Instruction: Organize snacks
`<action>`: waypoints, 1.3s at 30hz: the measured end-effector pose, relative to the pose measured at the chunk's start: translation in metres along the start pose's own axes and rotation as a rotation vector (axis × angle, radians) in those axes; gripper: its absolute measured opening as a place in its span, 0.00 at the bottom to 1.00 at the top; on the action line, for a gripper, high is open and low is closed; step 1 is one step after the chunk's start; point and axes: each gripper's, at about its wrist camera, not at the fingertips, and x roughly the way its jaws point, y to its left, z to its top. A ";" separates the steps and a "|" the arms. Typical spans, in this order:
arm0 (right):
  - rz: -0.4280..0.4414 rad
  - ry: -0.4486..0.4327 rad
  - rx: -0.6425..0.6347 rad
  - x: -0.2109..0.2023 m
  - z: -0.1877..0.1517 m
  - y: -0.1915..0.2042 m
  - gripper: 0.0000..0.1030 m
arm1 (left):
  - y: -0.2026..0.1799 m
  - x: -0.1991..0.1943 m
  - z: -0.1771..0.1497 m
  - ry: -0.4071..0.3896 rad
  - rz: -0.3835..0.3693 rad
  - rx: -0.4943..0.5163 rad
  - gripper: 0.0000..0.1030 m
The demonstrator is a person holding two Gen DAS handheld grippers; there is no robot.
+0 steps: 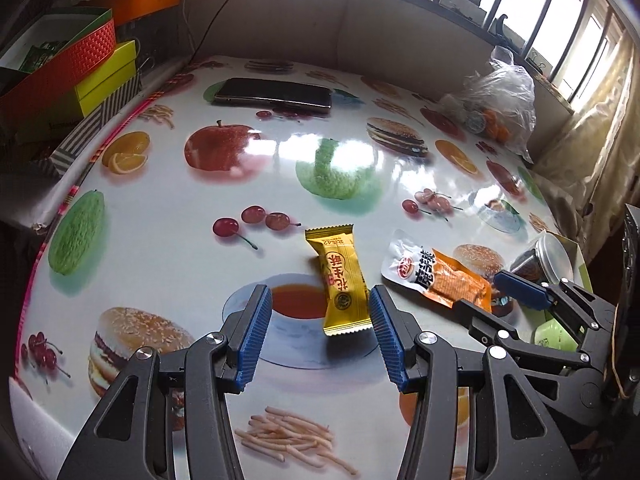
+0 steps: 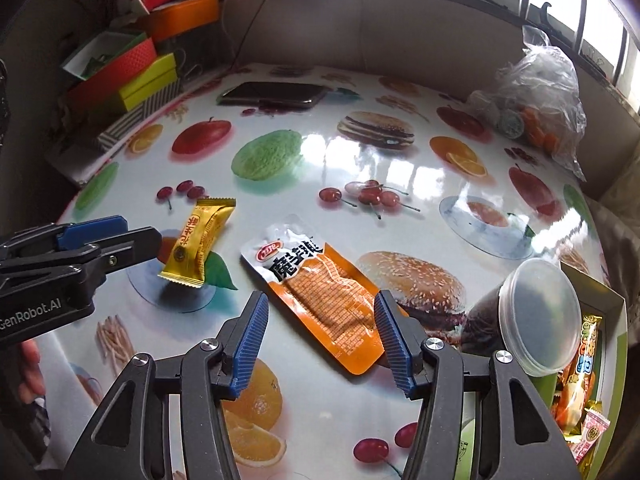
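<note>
On the table (image 1: 168, 248), yellow snack (image 1: 342, 280) between open left tongs (image 1: 320, 328)

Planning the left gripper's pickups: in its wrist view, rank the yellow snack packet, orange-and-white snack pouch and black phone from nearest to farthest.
1. yellow snack packet, between the left gripper fingers.
2. orange-and-white snack pouch, to the right.
3. black phone, at the table's far side.

both grippers angled steeply down, side by side. left gripper (image 1: 320, 326) with blue ribbed pads spread apart, nothing pinched between them. right gripper (image 2: 320, 334) same deal, jaws standing wide, pads pressing on nothing. from the left wrist view, right gripper's black fingers poking in from the right edge; from the right wrist view, left one reaching in from the left edge. no hand or sleeve showing.
</note>
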 end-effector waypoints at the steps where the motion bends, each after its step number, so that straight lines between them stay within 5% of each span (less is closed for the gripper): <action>1: -0.015 0.013 -0.022 0.003 0.002 0.002 0.53 | 0.002 0.001 0.000 0.002 -0.004 -0.003 0.50; 9: -0.055 0.114 -0.149 0.028 0.009 0.008 0.55 | 0.010 0.014 0.003 0.033 -0.043 -0.011 0.50; 19: 0.053 0.168 -0.032 0.044 0.024 -0.019 0.62 | 0.008 0.032 0.014 0.078 -0.095 -0.002 0.50; 28: 0.033 0.149 0.007 0.045 0.025 -0.019 0.64 | 0.002 0.047 0.017 0.115 -0.106 0.011 0.50; 32: 0.028 0.132 0.019 0.043 0.025 -0.017 0.51 | -0.003 0.049 0.018 0.113 -0.080 0.026 0.50; 39: 0.006 0.118 0.042 0.041 0.023 -0.015 0.49 | -0.005 0.050 0.018 0.097 -0.067 0.031 0.50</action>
